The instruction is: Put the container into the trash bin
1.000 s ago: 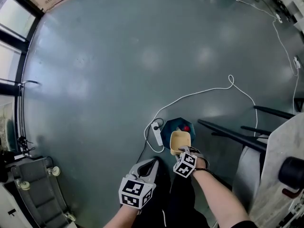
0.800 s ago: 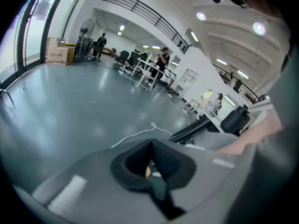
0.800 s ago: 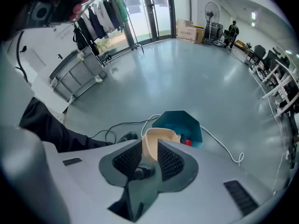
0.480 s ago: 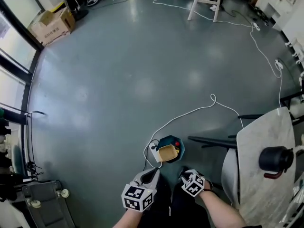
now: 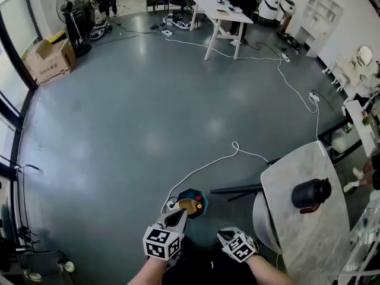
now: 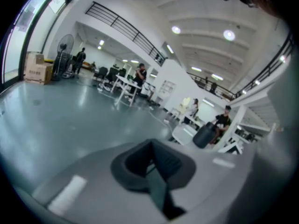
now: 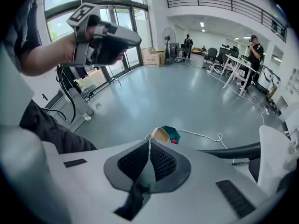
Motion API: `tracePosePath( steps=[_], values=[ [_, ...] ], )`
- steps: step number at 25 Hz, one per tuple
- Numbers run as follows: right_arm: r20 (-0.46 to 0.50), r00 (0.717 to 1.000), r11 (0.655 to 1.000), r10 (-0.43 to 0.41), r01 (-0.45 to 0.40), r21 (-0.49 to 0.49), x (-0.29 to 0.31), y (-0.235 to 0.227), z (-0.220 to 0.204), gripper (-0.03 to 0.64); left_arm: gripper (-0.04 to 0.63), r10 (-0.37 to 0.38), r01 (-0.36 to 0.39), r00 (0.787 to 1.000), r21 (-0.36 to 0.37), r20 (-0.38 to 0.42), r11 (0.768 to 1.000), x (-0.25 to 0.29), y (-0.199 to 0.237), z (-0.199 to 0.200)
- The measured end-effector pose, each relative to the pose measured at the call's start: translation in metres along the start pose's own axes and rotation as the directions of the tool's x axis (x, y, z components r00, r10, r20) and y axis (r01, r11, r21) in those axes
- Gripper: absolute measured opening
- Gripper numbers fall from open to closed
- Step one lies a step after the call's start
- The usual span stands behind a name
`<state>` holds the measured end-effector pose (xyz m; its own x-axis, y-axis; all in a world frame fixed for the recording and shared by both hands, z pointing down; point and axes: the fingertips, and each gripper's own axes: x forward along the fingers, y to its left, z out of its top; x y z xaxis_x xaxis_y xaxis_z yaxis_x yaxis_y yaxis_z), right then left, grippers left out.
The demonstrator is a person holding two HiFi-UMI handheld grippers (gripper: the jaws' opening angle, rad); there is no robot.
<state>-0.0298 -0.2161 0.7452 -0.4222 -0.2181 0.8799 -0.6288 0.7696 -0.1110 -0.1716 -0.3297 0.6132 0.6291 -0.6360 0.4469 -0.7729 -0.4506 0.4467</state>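
Tan container (image 5: pixel 186 206) rests in the teal trash bin (image 5: pixel 195 193) on the grey floor (image 5: pixel 119 129). Left gripper (image 5: pixel 179 212): jaws together, empty. Right gripper (image 5: pixel 224 234): jaws closing, almost met, nothing between them.

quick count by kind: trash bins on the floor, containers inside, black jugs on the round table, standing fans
trash bin: 1
container: 1
black jug: 1
standing fan: 1
total: 4
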Motion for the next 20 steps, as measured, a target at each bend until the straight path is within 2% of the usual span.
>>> tracePosePath(
  steps=[5, 11, 17, 20],
  values=[
    [0.129, 0.991, 0.996, -0.029, 0.017, 0.091, -0.045, 0.004, 0.027, -0.003, 0.009, -0.011, 0.010, 0.999, 0.035, 0.040, 0.999, -0.015, -0.025, 0.017],
    [0.289, 0.951, 0.993, -0.105, 0.087, 0.074, -0.108, 0.013, 0.046, -0.005, 0.009, -0.023, 0.011, 0.995, 0.118, 0.098, 0.993, -0.046, -0.074, 0.027],
    [0.411, 0.895, 0.985, -0.172, 0.152, 0.081, -0.179, 0.050, 0.008, -0.005, 0.009, -0.021, -0.008, 0.991, 0.221, 0.133, 0.975, -0.089, -0.141, 0.008],
    [0.478, 0.851, 0.973, -0.216, 0.149, 0.173, -0.221, 0.068, -0.027, -0.006, 0.009, -0.063, 0.030, 0.992, 0.285, 0.108, 0.958, -0.100, -0.184, -0.010]
  ],
)
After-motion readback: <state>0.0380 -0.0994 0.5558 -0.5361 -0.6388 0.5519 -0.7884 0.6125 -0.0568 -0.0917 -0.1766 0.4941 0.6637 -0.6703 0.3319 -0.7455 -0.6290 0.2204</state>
